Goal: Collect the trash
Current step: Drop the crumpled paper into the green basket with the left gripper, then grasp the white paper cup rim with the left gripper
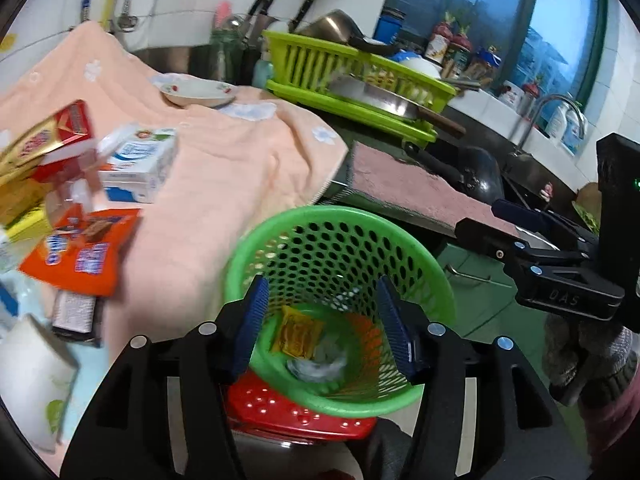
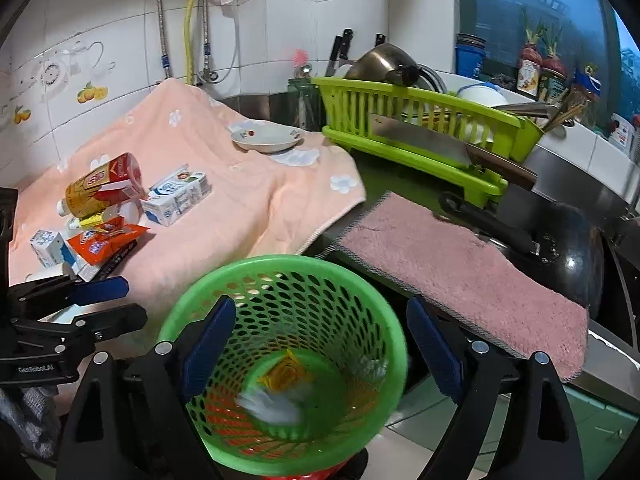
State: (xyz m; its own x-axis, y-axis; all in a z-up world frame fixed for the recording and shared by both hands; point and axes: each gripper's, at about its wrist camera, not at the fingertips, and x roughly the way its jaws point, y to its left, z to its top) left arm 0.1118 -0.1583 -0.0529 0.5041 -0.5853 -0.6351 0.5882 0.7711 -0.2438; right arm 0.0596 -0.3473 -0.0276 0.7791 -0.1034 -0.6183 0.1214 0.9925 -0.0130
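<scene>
Trash lies in two places. One heap (image 2: 100,216) is at the left middle of the right wrist view, on a peach towel (image 2: 240,208) that covers the counter: a red and gold carton (image 2: 104,186) on its side, a white and blue milk box (image 2: 178,198), an orange foil packet (image 2: 104,242) and a small box (image 2: 46,248), all touching or overlapping. In the left wrist view the same heap is at the left edge, blurred.

The rest is inside the green basket (image 1: 344,224) at the lower centre of both views. It is round plastic with a wall full of small holes and stands on something red and plastic (image 1: 296,412). At its bottom lie a flat yellow sachet (image 1: 298,334) and crumpled white paper (image 1: 320,364).

The left gripper (image 1: 324,328) is open, its blue ribbed pads (image 1: 250,328) wide apart above the basket mouth, holding nothing. The right gripper (image 2: 320,348) is also open and empty above the basket.

The towel is soft with white flower prints; a fluffy pink mat (image 2: 460,264) lies right of it. A white dish (image 2: 266,138) sits on the towel, upper centre.
</scene>
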